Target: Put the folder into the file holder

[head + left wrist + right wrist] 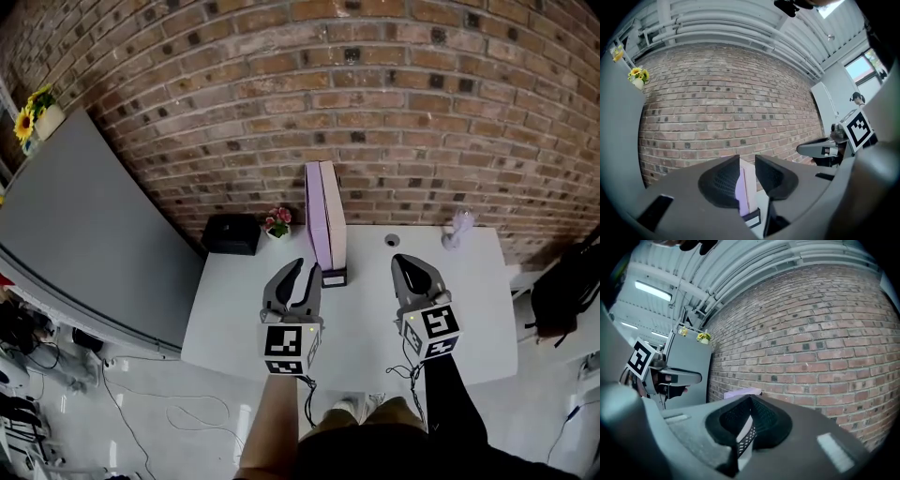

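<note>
my left gripper (747,161) is unclenched, a slim gap between its jaws and nothing in it; through the gap i only see the folder (739,194) further off. my right gripper (749,401) is pinched closed on nothing. both point level over the white table (234,309), and the left one's tips are just short of the file holder (334,277).

the purple folder (316,216) stands upright in that holder, beside a white binder-like piece (334,220), so i judge the placing done.

the risk is a clumsy exit. the holder is tall and narrow with a small black base, and my left jaws sit near its front. a sideways swing or a forward nudge could tip it or slide it toward the brick wall. a jaw snagging the folder's edge could also drag it back out.

the holder carries just those two upright pieces. a small pot (277,223) beside it holds pink flowers. the black box (232,234) is shut, so i cannot tell its contents.
</note>
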Motion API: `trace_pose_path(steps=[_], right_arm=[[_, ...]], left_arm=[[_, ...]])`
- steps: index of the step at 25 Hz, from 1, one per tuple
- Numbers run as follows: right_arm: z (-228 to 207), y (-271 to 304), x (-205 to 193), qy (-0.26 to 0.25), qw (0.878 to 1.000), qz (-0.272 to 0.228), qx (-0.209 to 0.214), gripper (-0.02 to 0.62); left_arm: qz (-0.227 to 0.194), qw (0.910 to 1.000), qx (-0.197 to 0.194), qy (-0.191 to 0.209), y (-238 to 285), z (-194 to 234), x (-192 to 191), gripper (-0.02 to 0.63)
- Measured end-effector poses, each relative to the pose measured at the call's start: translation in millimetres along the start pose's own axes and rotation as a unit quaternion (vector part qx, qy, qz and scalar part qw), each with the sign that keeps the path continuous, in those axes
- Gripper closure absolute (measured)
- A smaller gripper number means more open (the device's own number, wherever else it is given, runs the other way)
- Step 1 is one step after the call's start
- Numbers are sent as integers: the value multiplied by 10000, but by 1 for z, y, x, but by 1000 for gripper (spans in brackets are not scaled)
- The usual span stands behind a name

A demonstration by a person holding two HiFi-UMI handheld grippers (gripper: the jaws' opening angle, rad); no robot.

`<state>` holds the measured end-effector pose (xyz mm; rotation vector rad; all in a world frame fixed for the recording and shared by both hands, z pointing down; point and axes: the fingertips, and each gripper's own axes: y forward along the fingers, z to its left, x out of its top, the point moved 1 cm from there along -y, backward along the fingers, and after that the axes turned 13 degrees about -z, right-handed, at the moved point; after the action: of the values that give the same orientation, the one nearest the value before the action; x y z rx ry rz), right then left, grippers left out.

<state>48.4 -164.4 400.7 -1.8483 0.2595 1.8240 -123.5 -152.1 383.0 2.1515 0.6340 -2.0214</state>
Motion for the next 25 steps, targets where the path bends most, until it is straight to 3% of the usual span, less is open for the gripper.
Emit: trace_pose_path(steps=[5,10,25], right_arm=[[23,-9,1,-56,9999,31,-155,595],[39,-15,2,-97,9994,31,-320,595],[61,-23,0,-251,9985,185,-457,595]], left_arm=[[-27,9998,-208,-68,-16,8,0,502],[-72,9997,-205,-66,-28,18,1,597],[-105,9997,-219,-57,-46,31,2,598]])
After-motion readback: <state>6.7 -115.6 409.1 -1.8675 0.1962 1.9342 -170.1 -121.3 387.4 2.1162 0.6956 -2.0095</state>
